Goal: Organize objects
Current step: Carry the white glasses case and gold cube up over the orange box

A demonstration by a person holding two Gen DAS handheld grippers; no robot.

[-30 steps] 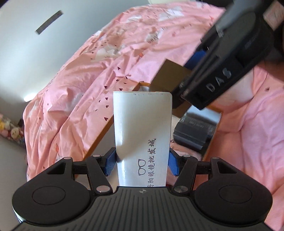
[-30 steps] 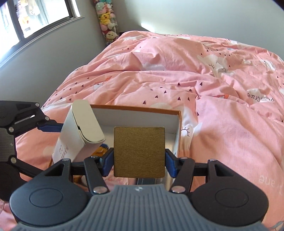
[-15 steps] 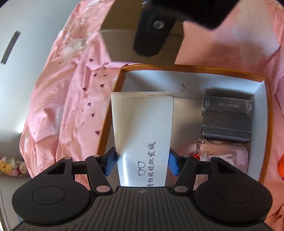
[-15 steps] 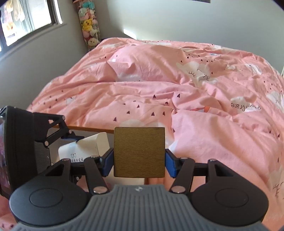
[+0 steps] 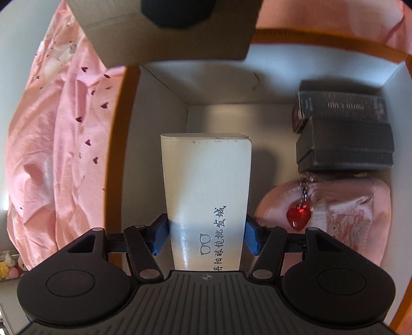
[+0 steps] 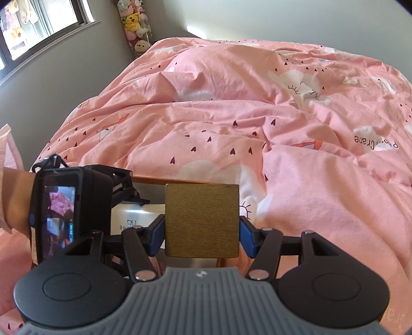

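Both grippers loaded over the storage box on the bed

Nearest in the left wrist view, the left gripper has its blue pads spread wide and pressed against the two sides of a white glasses case, which points down into the white-lined, orange-rimmed box; whether its far end touches the box floor cannot be told. To the case's right inside the box lie a pink pouch with a red heart charm, and beyond it two dark boxes stacked against the far right corner. The right gripper is likewise clamped on a brown square box, held above the box's far rim, with the left gripper and case just to its left. Beyond spreads the pink duvet, and plush toys stand in the room's corner.
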